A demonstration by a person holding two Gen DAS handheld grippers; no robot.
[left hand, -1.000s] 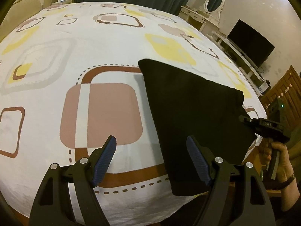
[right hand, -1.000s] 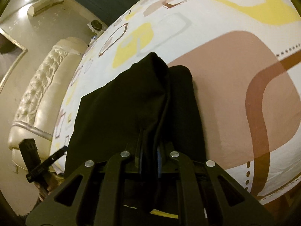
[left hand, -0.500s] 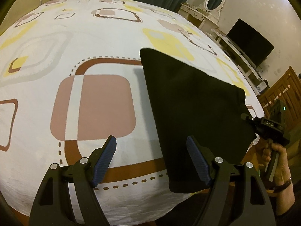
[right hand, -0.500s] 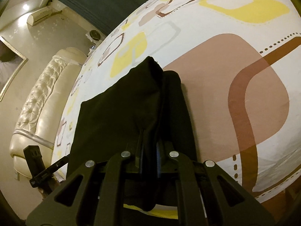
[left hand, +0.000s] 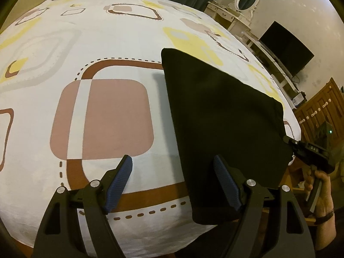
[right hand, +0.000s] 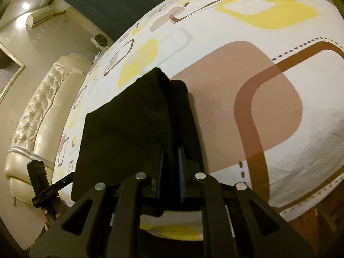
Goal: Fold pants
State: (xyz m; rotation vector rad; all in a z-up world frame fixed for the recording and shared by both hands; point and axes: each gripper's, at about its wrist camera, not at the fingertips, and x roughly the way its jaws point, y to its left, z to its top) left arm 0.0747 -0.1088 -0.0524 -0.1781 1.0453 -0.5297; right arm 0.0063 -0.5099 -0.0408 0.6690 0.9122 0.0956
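Black folded pants (left hand: 219, 118) lie on the bed's right part, their near end hanging over the edge. My left gripper (left hand: 172, 160) is open and straddles the pants' left edge: one finger stands over the sheet, the other over the black cloth. At the pants' right corner my right gripper (left hand: 287, 139) holds the fabric, with a hand (left hand: 320, 178) on its handle. In the right wrist view the pants (right hand: 129, 124) rise in a fold between the pads of the right gripper (right hand: 171, 161). Its jaws are opening slightly, and the cloth is still pinched between them.
The bed (left hand: 107, 118) has a white sheet with brown and yellow squares. To its right stand a dressing table with an oval mirror (left hand: 245, 2), a dark TV (left hand: 286, 47) and a wooden cabinet (left hand: 322, 111). A cream tufted headboard (right hand: 36, 111) borders the far side.
My right gripper has shifted a little across the bed with the pants' corner in it. The left gripper stays open and has hardly moved.
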